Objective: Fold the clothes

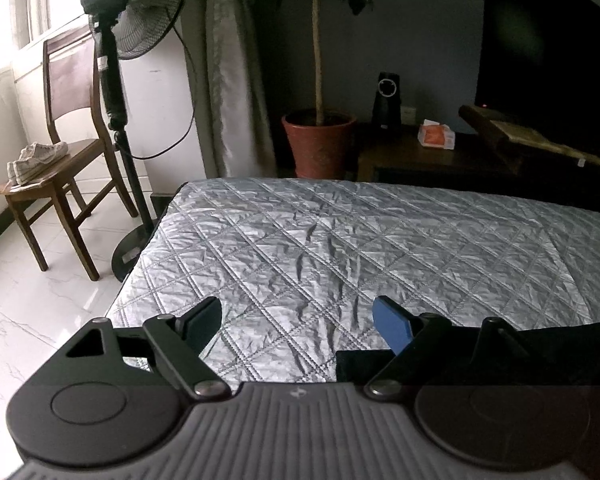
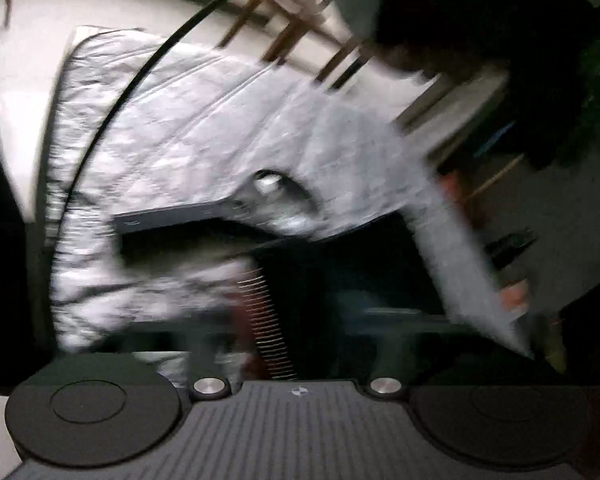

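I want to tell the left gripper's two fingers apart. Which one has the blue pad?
The finger on the right of the left wrist view, beside the black garment. The other finger, toward the floor side, looks plain black.

bedcover (image 1: pixel 340 240): silver-grey, diamond-quilted | garment (image 1: pixel 560 352): black | pot (image 1: pixel 320 144): terracotta | chair (image 1: pixel 60 152): brown

A bed with a silvery quilted cover (image 1: pixel 340 240) spreads out ahead of and beneath the left gripper (image 1: pixel 304 320), its surface creased between the fingers, and a dark garment (image 1: pixel 540 356) lies on it under the gripper's right finger.
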Demonstrator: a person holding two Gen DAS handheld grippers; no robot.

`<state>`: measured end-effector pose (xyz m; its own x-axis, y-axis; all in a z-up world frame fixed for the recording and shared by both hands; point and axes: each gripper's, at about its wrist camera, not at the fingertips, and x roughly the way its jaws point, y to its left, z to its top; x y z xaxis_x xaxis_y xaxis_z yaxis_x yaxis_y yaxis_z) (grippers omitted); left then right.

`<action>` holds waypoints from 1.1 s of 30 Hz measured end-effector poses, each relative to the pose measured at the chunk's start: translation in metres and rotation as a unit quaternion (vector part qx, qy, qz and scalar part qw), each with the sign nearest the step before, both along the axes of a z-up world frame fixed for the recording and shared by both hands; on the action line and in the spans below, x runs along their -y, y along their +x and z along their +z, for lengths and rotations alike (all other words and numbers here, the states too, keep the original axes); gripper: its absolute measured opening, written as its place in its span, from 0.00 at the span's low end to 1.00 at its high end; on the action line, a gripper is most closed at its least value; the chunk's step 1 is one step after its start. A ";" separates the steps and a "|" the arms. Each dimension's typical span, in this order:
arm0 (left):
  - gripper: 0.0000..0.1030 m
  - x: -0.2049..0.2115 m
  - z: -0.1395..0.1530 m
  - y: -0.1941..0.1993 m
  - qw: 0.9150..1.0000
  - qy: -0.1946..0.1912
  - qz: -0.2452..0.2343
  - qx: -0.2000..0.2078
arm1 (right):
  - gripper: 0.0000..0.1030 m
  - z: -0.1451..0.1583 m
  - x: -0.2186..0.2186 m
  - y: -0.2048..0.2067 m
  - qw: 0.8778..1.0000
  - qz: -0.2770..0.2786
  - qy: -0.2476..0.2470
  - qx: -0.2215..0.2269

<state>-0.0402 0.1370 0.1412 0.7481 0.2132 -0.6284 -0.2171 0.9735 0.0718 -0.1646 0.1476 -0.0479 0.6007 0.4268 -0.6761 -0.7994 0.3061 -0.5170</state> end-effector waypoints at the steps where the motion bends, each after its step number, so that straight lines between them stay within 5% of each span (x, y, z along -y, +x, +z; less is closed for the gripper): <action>1: 0.79 0.001 0.000 0.000 1.000 0.003 -0.002 0.000 | 0.13 -0.001 0.000 0.001 1.000 -0.006 0.007 -0.002; 8: 0.79 0.008 0.002 0.005 1.000 0.005 -0.005 0.002 | 0.11 0.020 0.019 0.041 0.988 -0.076 0.096 -0.097; 13: 0.79 0.024 0.002 0.012 1.000 0.009 -0.019 0.003 | 0.11 0.058 0.066 0.086 0.944 -0.183 0.222 -0.160; 15: 0.79 0.032 0.000 0.014 0.999 0.015 -0.031 0.000 | 0.11 0.071 0.113 0.105 0.896 -0.259 0.313 -0.179; 18: 0.79 0.049 -0.004 0.017 0.998 0.021 -0.051 -0.007 | 0.11 0.076 0.211 0.119 0.765 -0.400 0.471 -0.180; 21: 0.79 0.066 -0.009 0.021 0.997 0.023 -0.074 -0.013 | 0.12 0.047 0.289 0.118 0.637 -0.533 0.522 -0.194; 23: 0.79 0.079 -0.012 0.023 0.995 0.025 -0.090 -0.018 | 0.12 0.024 0.317 0.113 0.586 -0.583 0.521 -0.214; 25: 0.79 0.092 -0.017 0.026 0.994 0.027 -0.107 -0.026 | 0.12 0.009 0.325 0.106 0.575 -0.596 0.514 -0.225; 29: 0.79 0.121 -0.028 0.029 0.986 0.038 -0.155 -0.045 | 0.16 0.004 0.326 0.103 0.591 -0.589 0.502 -0.227; 33: 0.79 0.153 -0.041 0.028 0.974 0.058 -0.209 -0.063 | 0.15 -0.001 0.337 0.118 0.601 -0.582 0.472 -0.278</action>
